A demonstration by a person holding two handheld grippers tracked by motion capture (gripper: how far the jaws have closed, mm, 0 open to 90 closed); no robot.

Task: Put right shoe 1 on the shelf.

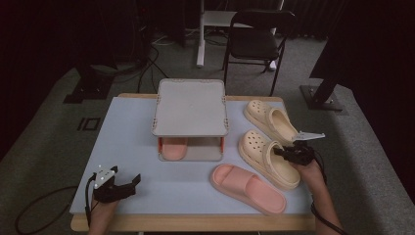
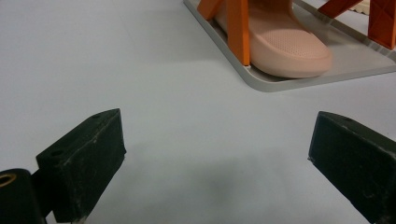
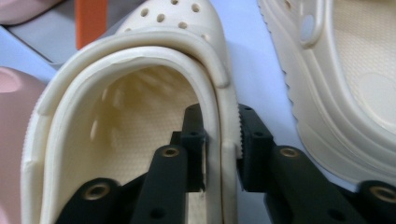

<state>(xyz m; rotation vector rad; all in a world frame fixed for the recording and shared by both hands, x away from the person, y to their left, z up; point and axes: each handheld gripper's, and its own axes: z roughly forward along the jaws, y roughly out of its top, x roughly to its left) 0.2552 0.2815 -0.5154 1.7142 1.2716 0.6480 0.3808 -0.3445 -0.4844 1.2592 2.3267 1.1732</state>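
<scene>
Nearest the table's front edge, the left gripper [image 1: 128,185] rests with jaws spread wide over nothing, apparently idle. Beyond it, a pink slide [image 1: 173,148] already sits on the lower tier of the grey rack [image 1: 190,105]; its mate [image 1: 248,188] lies loose. Rightward, the right gripper [image 1: 283,152] is clamped on the near cream clog's [image 1: 266,157] side wall, likely to lift it toward the rack.

Between the jaws of your right gripper [image 3: 222,154] you have the cream clog [image 3: 140,140], a matt foam-like plastic with fine grain inside. In front of your left gripper [image 2: 215,158], the table cover [image 2: 140,70] looks smooth and matt, and the pink slipper [image 2: 280,46] has a fine dotted surface.
</scene>
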